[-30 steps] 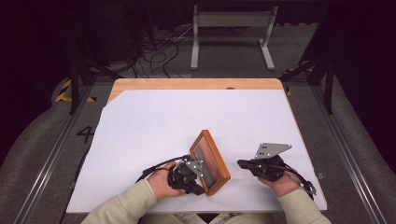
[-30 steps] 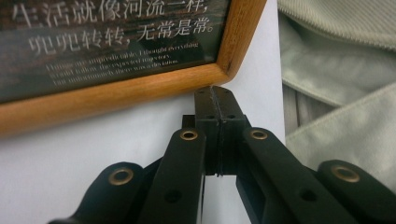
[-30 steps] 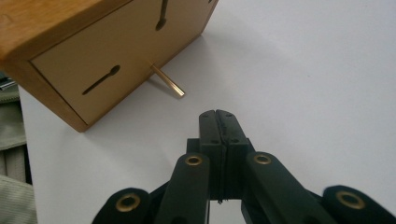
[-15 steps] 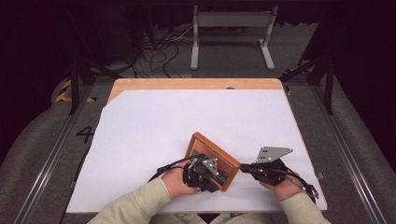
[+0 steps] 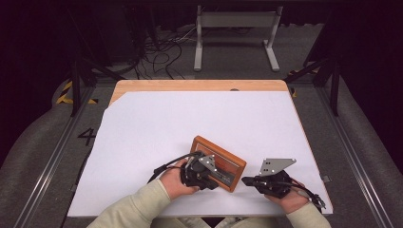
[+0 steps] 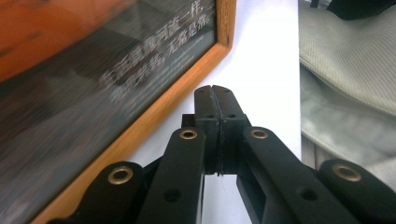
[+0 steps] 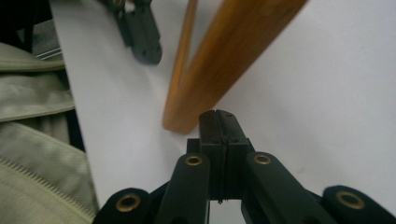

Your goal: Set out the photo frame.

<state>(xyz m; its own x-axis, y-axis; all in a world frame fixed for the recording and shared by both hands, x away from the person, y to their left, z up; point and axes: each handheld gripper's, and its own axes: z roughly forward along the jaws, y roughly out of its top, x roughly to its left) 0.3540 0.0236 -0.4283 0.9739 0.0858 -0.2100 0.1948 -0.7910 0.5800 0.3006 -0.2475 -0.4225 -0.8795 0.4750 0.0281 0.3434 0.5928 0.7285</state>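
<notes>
Two claws and one framed picture are all that sits on the white-covered tabletop, whose bare wooden edge shows along the far side. Largest of the things in hand is the wooden picture frame, lying near the person's edge between the two hands, tilted up a little on its near side as far as I can tell; its dark face carries pale printed lettering, seen close in the left gripper view. The left claw rests against the frame's near long edge, its jaws pressed together with nothing between them, the tips just beside the orange-brown moulding. The right claw sits just off the frame's right-hand corner, also closed on nothing, its tips close to that corner. My reading is that the frame is nearly laid down flat but not settled; what seems left is a last nudge to seat or square it, since neither claw grips it
</notes>
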